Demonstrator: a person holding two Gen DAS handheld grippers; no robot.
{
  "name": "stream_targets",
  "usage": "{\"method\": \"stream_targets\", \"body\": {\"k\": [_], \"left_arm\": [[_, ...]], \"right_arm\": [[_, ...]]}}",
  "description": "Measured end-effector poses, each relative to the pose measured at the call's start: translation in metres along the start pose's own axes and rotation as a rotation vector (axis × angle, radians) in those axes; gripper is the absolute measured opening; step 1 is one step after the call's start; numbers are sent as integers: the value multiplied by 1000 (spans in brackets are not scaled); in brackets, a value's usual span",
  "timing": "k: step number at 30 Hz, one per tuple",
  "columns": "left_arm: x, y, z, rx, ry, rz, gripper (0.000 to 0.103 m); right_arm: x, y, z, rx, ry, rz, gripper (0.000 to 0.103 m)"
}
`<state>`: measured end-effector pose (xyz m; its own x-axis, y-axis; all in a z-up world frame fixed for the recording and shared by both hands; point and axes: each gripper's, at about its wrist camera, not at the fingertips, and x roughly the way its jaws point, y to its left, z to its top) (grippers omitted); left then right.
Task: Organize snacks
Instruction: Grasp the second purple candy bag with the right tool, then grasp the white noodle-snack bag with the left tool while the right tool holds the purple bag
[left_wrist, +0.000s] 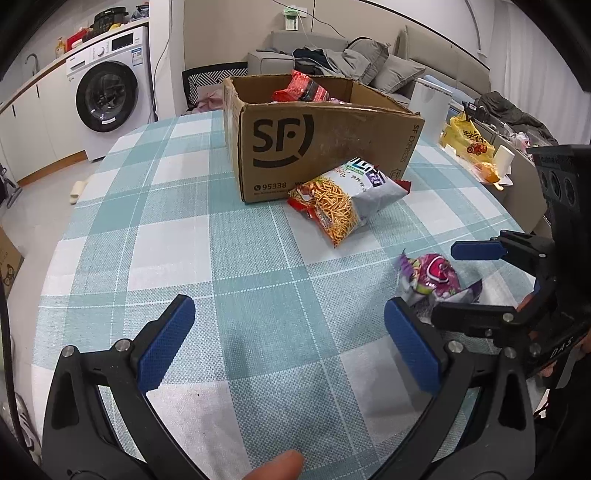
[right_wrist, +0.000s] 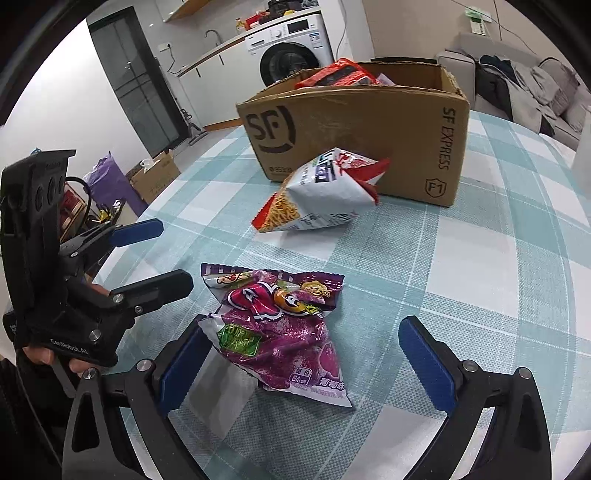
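Observation:
A purple snack bag (right_wrist: 280, 325) lies on the checked tablecloth between the open jaws of my right gripper (right_wrist: 306, 358); the left pad (right_wrist: 181, 365) touches or nearly touches its edge. The bag also shows in the left wrist view (left_wrist: 436, 280). A white and red bag of fried sticks (right_wrist: 317, 192) leans against the front of the brown SF cardboard box (right_wrist: 369, 125), which holds red snack packs (right_wrist: 340, 75). My left gripper (left_wrist: 288, 339) is open and empty over bare tablecloth, to the left of the purple bag.
The round table (left_wrist: 177, 221) has a teal and white checked cloth. A yellow bag (left_wrist: 467, 142) and a white container (left_wrist: 430, 101) stand at the far right edge. A washing machine (left_wrist: 107, 92) and a sofa (left_wrist: 369, 59) lie beyond the table.

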<state>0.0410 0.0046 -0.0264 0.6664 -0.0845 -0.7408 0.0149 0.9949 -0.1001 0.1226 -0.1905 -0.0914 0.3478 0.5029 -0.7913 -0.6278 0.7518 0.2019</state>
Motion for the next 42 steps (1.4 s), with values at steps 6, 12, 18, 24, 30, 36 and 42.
{"method": "stream_targets", "body": {"k": [6,12,18,24,30,36,42], "left_arm": [[12,4,2,-21,15,-2,102],[26,3,14,-43,20,0,102],[38,-2,25,-56,28,-12,102],[47,-8,36,-54,34,-18,102],[54,-12,48,-71,38,-40,102],[64,-14,66,-108,42,-66,102],[72,-19,86,-137,34,-100,102]], "right_arm": [[2,-13,2,42,-8,-23,88],[2,-28,2,92,-20,-43,76],[-1,-36,4,111,-48,-50,63],[-8,-44,6,130,-88,-45,48],[-17,-53,8,158,-132,-47,47],[-26,-62,11,190,-173,-58,47],[-29,-69,13,213,-185,-66,47]]}}
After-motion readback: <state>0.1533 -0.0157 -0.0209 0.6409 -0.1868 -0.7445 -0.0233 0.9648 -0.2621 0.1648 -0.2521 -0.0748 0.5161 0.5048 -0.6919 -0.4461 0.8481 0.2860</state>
